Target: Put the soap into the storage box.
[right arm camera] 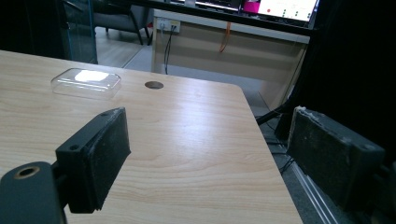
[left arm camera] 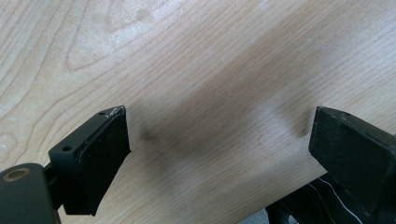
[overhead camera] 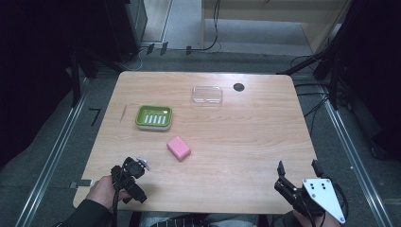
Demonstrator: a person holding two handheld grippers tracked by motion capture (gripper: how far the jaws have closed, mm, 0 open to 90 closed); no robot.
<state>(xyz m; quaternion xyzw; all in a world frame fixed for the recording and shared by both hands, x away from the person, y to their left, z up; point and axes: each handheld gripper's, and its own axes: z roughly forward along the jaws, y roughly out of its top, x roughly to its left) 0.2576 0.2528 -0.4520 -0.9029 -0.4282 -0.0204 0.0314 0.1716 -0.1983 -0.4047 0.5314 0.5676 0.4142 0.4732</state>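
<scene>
**Pink soap lies closer to the left tool, both tools empty**

At the near edge of the light wooden surface [overhead camera: 236,142], the left tool [overhead camera: 134,176] sits by the near-left corner, its jaws spread wide with only bare wood grain between them. The right tool [overhead camera: 297,171] hovers by the near-right corner, likewise wide open and holding nothing, aimed toward the far edge.

Ahead of them, a little left of the surface's middle, the pink rectangular bar of soap [overhead camera: 178,148] lies flat, its long axis running diagonally from far-left to near-right. It is ahead and slightly right of the left tool and well apart from the right tool, so the left hand looks better placed to reach it, closing across the bar's short sides.

Beyond the soap, toward the left edge, rests the green rectangular soap dish with a slotted white insert [overhead camera: 154,117]. Farther still, near the far edge, a clear plastic lid [overhead camera: 207,94] lies beside a small dark round hole [overhead camera: 239,87].
</scene>
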